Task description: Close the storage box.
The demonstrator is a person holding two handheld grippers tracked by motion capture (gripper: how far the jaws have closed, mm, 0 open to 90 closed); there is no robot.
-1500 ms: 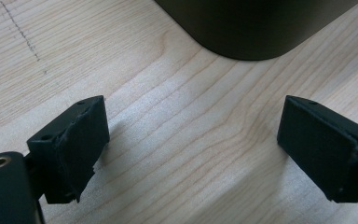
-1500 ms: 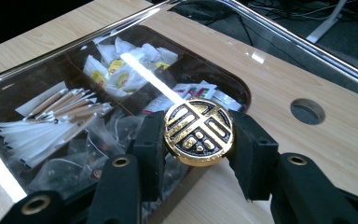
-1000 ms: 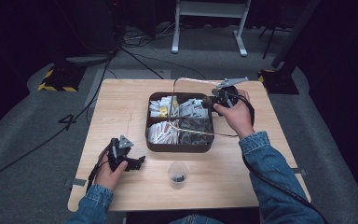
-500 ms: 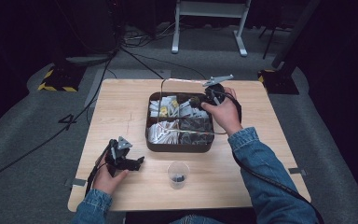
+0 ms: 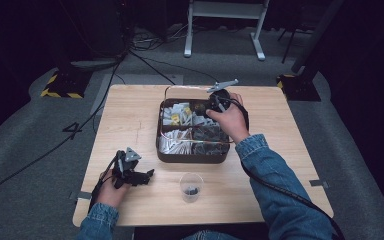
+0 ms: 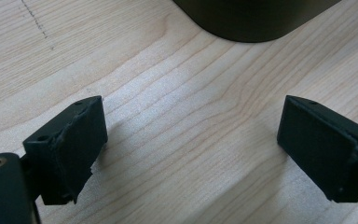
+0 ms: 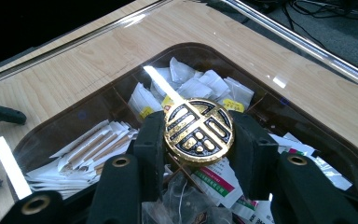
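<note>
A brown compartment box sits mid-table, filled with white sachets, wrapped sticks and dark packets. Over it hangs a clear lid with a round gold-and-black knob. My right gripper is shut on that knob and, in the high view, sits over the box's far right part. The lid's far rim reaches past the box's back edge. My left gripper rests on the table near the front left, open, with bare wood between its jaws. The box corner lies just ahead of it.
A small clear plastic cup with something dark at its bottom stands in front of the box. The wooden table has bare room on its left and right sides. Cables and a stand lie on the floor behind.
My right hand has carried the lid leftward, from the box's right edge to over the box. The left gripper has stayed where it was.
</note>
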